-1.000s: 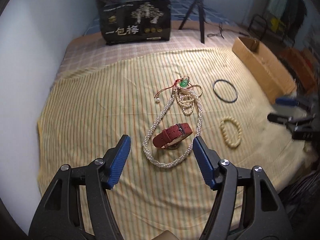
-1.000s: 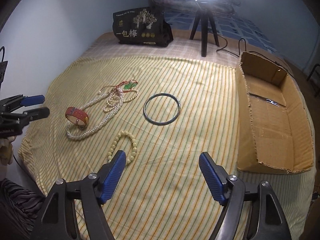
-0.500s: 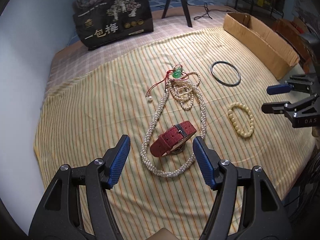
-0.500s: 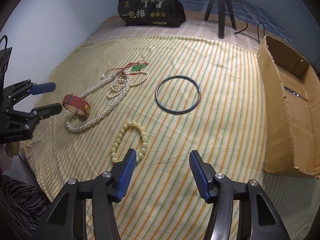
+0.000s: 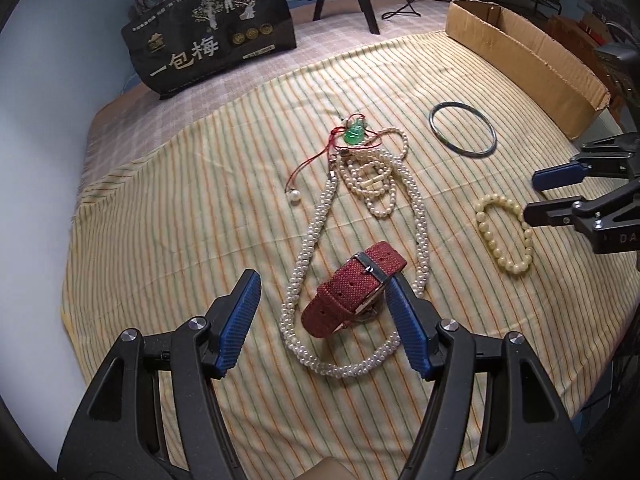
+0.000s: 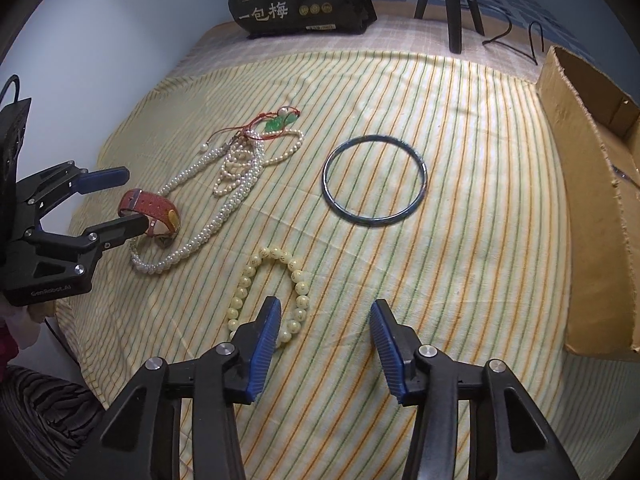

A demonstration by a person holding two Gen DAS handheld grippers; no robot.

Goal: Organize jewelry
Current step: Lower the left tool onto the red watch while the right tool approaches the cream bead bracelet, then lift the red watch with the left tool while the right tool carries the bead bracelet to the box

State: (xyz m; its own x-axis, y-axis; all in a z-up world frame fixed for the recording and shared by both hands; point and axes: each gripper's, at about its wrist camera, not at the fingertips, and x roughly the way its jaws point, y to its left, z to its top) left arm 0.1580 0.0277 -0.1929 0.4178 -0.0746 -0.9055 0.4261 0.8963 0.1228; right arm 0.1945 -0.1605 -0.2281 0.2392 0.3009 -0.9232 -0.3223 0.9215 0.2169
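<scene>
A red watch (image 5: pixel 352 292) lies on a long pearl necklace (image 5: pixel 308 248) on the striped cloth. My left gripper (image 5: pixel 324 304) is open with the watch between its fingers, the right finger beside the watch. It shows in the right wrist view (image 6: pixel 120 200) too. A cream bead bracelet (image 6: pixel 272 292) lies just ahead of my open right gripper (image 6: pixel 324 328), by its left finger. A dark bangle (image 6: pixel 374 180), a green pendant on red cord (image 5: pixel 354 134) and smaller pearl strands (image 5: pixel 374 188) lie further off.
An open cardboard box (image 6: pixel 592 184) stands on the right edge of the bed. A black printed bag (image 5: pixel 212 40) and a tripod (image 6: pixel 452 4) stand at the back. The cloth ends near the wall on the left.
Both grippers have moved forward and down toward the cloth. The left now brackets the watch; the right has narrowed a little and reached the bead bracelet.
</scene>
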